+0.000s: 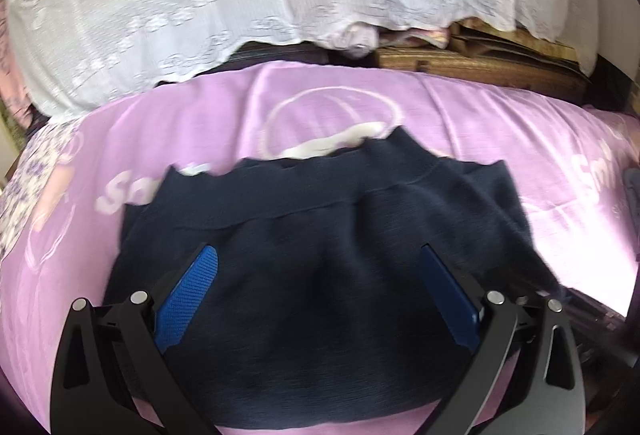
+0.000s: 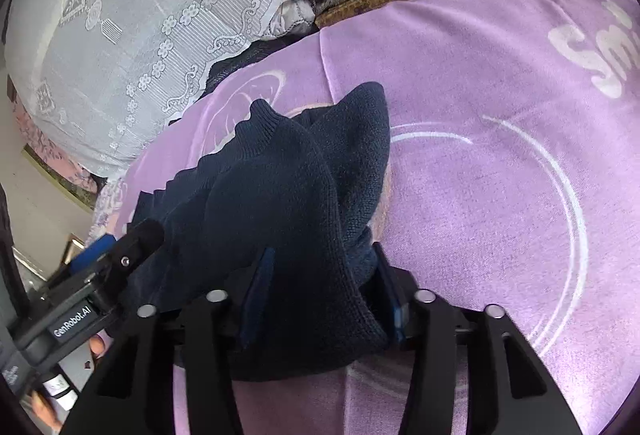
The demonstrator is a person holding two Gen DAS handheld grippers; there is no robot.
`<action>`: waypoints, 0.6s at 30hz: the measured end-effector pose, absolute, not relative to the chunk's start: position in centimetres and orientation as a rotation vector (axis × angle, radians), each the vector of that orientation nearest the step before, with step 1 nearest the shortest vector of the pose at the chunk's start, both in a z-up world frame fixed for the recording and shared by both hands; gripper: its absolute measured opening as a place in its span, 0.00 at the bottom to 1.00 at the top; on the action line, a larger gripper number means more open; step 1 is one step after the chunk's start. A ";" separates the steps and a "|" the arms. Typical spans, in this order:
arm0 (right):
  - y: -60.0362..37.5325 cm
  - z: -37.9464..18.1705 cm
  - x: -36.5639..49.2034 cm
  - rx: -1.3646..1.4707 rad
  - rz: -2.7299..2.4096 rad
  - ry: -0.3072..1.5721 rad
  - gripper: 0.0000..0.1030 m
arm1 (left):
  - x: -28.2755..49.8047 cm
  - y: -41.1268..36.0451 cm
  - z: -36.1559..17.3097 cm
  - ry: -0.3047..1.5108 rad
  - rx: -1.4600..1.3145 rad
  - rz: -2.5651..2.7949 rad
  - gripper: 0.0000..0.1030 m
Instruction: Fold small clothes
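A small dark navy knit garment (image 1: pixel 320 235) lies on a purple bedsheet (image 1: pixel 480 123), its ribbed band toward the far side. My left gripper (image 1: pixel 320 263) hovers over its near half, blue pads wide apart and empty. In the right wrist view my right gripper (image 2: pixel 324 275) is shut on a bunched edge of the navy garment (image 2: pixel 280 187), which is lifted and draped over the fingers. The left gripper (image 2: pixel 104 255) also shows at the left edge of that view, beside the cloth.
A white lace cover (image 1: pixel 200 3) is heaped at the far side of the bed. A brown woven mat and dark board (image 1: pixel 480 63) lie behind the sheet at the back right. The purple sheet (image 2: pixel 500 155) stretches right of the garment.
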State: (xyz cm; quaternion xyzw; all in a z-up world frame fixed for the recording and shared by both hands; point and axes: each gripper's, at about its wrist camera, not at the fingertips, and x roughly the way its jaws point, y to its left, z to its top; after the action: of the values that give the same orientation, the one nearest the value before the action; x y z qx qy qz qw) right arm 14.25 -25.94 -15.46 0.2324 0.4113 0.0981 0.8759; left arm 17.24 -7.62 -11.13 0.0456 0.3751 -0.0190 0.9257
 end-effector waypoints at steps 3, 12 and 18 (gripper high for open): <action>-26.6 -15.2 13.9 0.546 0.216 0.821 0.25 | 17.7 -9.0 -11.6 0.800 0.090 -0.067 0.95; -23.9 -12.3 12.2 0.359 0.236 0.673 0.24 | 20.5 -10.6 -7.1 0.885 0.027 -0.215 0.94; -22.5 -11.0 11.0 0.295 0.272 0.598 0.24 | 21.1 -15.4 -6.6 0.975 0.234 -0.249 0.94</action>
State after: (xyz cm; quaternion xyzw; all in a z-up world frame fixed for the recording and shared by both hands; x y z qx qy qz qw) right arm 10.97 -22.55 -11.02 0.1446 0.2924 0.1332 0.9359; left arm 21.08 -15.43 -6.59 0.1117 0.4660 -0.1191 0.8696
